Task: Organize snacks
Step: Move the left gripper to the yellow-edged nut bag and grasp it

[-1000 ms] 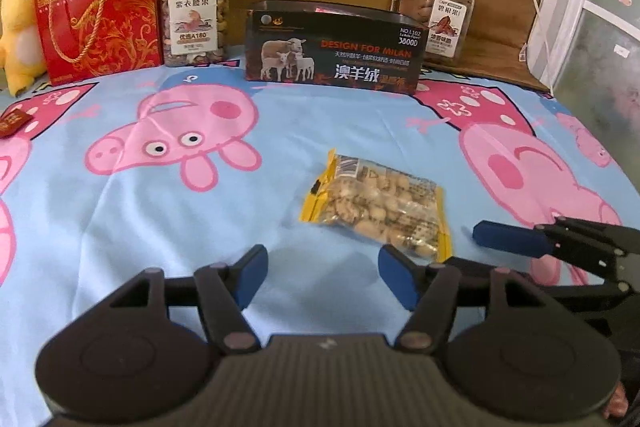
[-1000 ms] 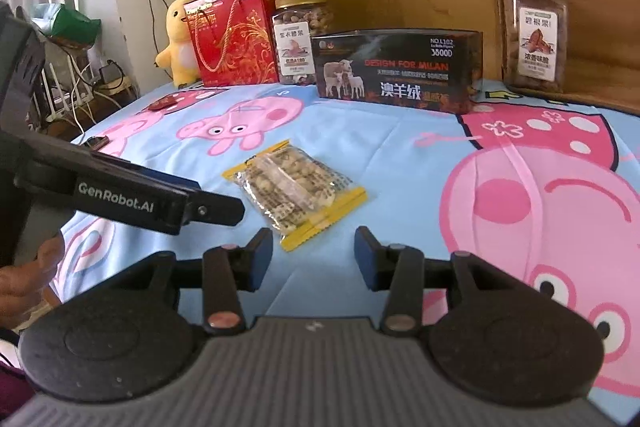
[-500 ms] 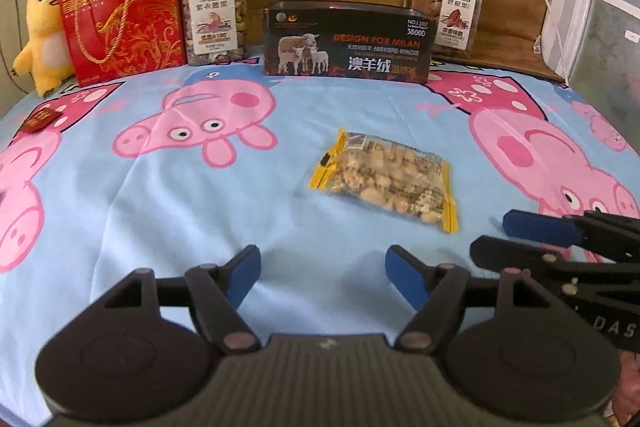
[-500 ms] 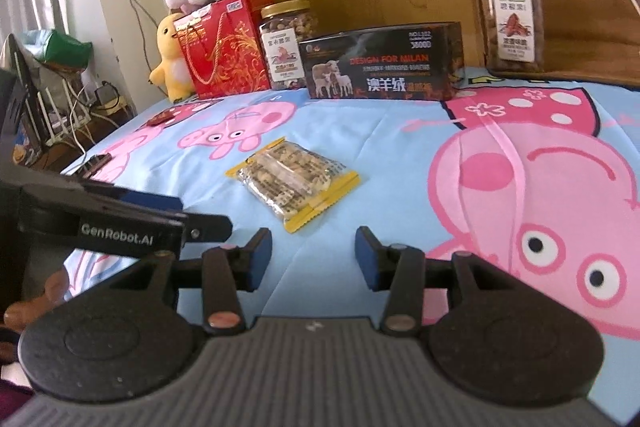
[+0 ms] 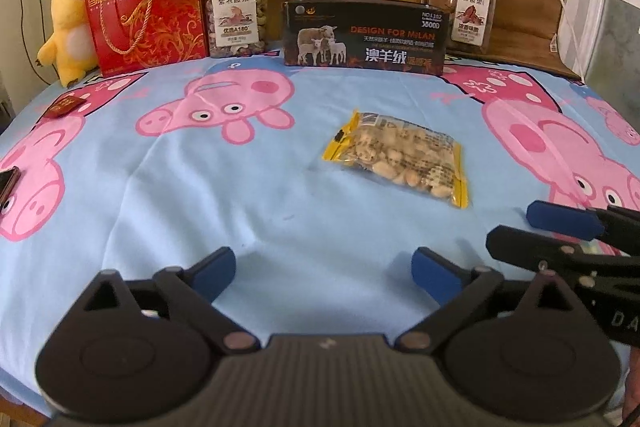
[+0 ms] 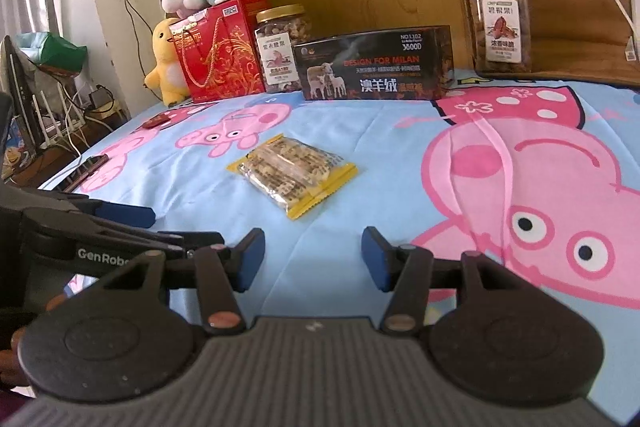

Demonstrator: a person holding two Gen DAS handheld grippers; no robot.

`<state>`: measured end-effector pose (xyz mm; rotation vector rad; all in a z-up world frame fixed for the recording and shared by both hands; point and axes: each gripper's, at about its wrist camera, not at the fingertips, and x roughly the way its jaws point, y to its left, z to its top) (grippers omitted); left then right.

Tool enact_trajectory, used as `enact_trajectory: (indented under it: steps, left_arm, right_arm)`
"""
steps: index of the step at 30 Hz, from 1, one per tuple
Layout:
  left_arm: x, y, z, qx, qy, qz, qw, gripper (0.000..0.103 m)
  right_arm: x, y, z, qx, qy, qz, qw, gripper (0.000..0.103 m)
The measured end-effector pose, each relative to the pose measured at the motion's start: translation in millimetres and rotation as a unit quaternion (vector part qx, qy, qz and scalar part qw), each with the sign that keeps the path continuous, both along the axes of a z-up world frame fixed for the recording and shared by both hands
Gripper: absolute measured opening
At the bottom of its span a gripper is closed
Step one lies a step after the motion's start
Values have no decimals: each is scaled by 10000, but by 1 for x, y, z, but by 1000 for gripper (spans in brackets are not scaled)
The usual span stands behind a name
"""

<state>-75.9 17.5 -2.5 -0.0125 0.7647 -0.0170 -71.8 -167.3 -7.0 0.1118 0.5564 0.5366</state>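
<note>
Blue pig-print bedsheet (image 5: 280,227): one yellow-edged clear packet of nut snacks (image 5: 396,159) unsorted. My left tool (image 5: 324,271) and right tool (image 6: 312,255), just widened, empty.

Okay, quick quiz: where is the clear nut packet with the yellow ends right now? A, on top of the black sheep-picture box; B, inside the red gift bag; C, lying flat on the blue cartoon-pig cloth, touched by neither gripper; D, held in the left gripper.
C: the clear nut packet with yellow ends lies flat on the blue cartoon-pig cloth, ahead of both empty grippers.
</note>
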Motion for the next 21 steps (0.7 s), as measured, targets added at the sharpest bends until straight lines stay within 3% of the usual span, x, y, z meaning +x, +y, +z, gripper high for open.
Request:
enact_trajectory:
  steps: [5, 9, 15, 17, 21]
  left_arm:
    - [1, -1, -1, 17, 0, 22, 10000, 102]
    - [2, 0, -1, 8, 5, 47, 10000, 103]
    - [7, 2, 0, 4, 47, 154, 9999, 103]
    - [8, 3, 0, -24, 54, 187, 9998, 103]
    - [8, 4, 0, -5, 59, 190, 9998, 103]
  right_arm:
    - [-1, 0, 0, 34, 18, -59, 10000, 63]
    - [0, -2, -2, 226, 54, 16, 9997, 76]
    - [1, -10, -4, 504, 92, 98, 9986, 79]
    - [2, -14, -5, 663, 124, 187, 9975, 90]
    - [3, -13, -5, 685, 103, 247, 9973, 93]
